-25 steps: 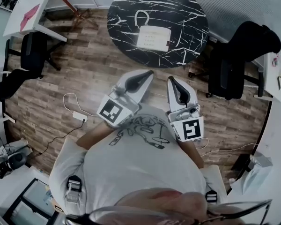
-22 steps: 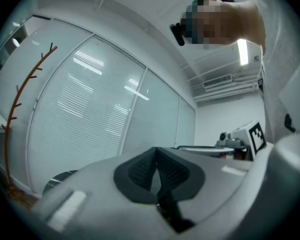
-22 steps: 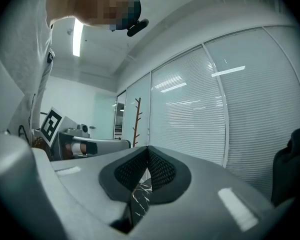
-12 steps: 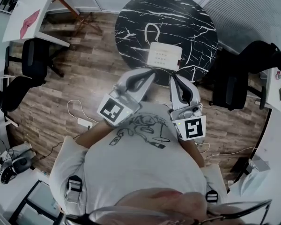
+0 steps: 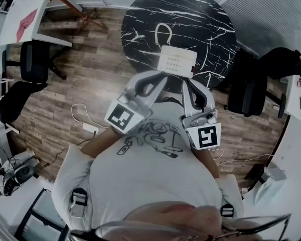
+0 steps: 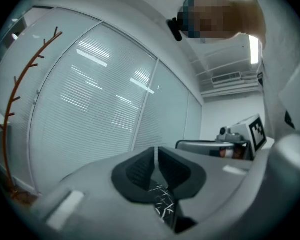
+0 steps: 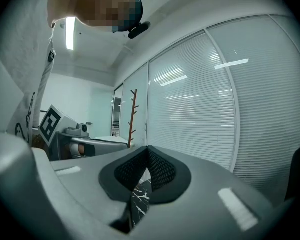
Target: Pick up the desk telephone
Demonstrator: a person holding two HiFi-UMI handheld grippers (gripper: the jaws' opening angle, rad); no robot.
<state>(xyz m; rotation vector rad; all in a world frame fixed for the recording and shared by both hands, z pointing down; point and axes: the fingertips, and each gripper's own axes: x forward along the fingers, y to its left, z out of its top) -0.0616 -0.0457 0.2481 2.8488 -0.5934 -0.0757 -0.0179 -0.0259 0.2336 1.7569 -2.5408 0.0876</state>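
Observation:
A white desk telephone (image 5: 176, 62) lies on the near half of a round black marble table (image 5: 200, 19), with its cord looping behind it (image 5: 162, 34). Both grippers point level at the table's near edge, just short of the phone. My left gripper (image 5: 159, 77) (image 6: 156, 156) is opening: a thin slit shows between its pads, nothing in it. My right gripper (image 5: 186, 82) (image 7: 147, 159) is shut and empty, its pads meeting at the tips. Only a strip of marble shows below the jaws in both gripper views; the phone is hidden there.
Black office chairs stand right (image 5: 251, 87) and left (image 5: 32, 59) of the table. A white desk (image 5: 25, 19) and a red coat stand (image 5: 70, 4) are at the far left. A cable with a power strip (image 5: 88, 127) lies on the wooden floor. Blinds on glass walls (image 6: 100, 99) lie ahead.
The person has stepped forward; table and telephone now sit closer, and both grippers have reached the table's near edge. A thin gap has appeared between the left jaws.

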